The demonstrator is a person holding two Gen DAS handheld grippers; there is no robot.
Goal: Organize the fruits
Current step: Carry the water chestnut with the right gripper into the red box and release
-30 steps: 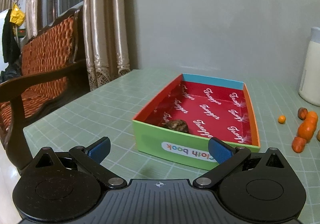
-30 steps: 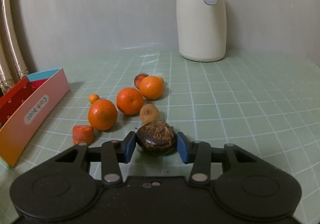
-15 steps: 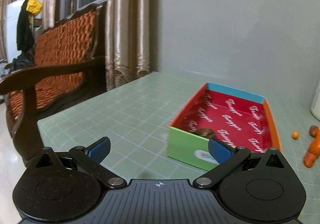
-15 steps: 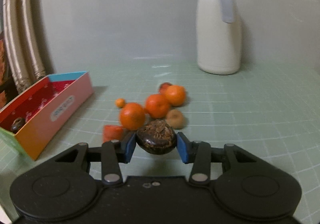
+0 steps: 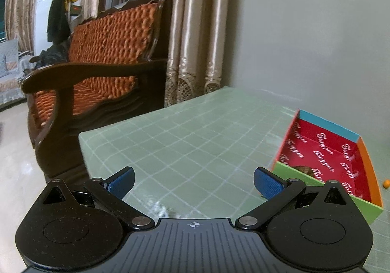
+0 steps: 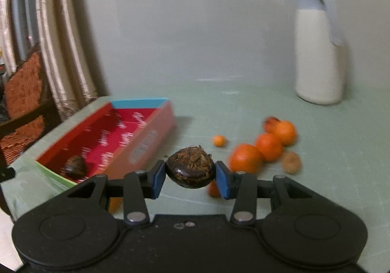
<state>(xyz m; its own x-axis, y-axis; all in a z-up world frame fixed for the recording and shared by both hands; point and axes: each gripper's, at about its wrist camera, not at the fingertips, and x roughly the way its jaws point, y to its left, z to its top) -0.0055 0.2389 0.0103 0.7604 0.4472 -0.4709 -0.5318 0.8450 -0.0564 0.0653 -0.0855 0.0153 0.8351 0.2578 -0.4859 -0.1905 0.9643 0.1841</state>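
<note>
My right tongs [image 6: 190,176] are clamped on a dark, rough-topped fruit [image 6: 190,167], both blue pads pressed to its sides. A second ago the box [image 6: 146,141] sat at the far left edge of that view; now it lies just ahead and left of the tongs, its red floor open to me, and the held fruit hangs clear of the table [image 6: 329,151]. I read that as the carry being well under way, with the drop into the box the step to come.

My left tongs [image 5: 193,181] stand wide with nothing between them. A second ago the box was straight ahead of them; now it is off to their right, with bare table in front. I judge this hand is only getting out of the way.

Count, from the right view:
- one dark fruit in my grip, and one like it [image 6: 74,166] already in the box's near end;
- three oranges [image 6: 245,158] in a loose cluster ahead and right of the tongs;
- one tiny orange [image 6: 219,140] just beyond the held fruit;
- one tan fruit [image 6: 290,163] right of the oranges;
- one reddish-dark fruit [image 6: 270,123] behind them, blurred;
- one red piece [image 6: 213,190] mostly hidden by my right pad.

A jug [image 6: 319,53] stands far right.
</note>
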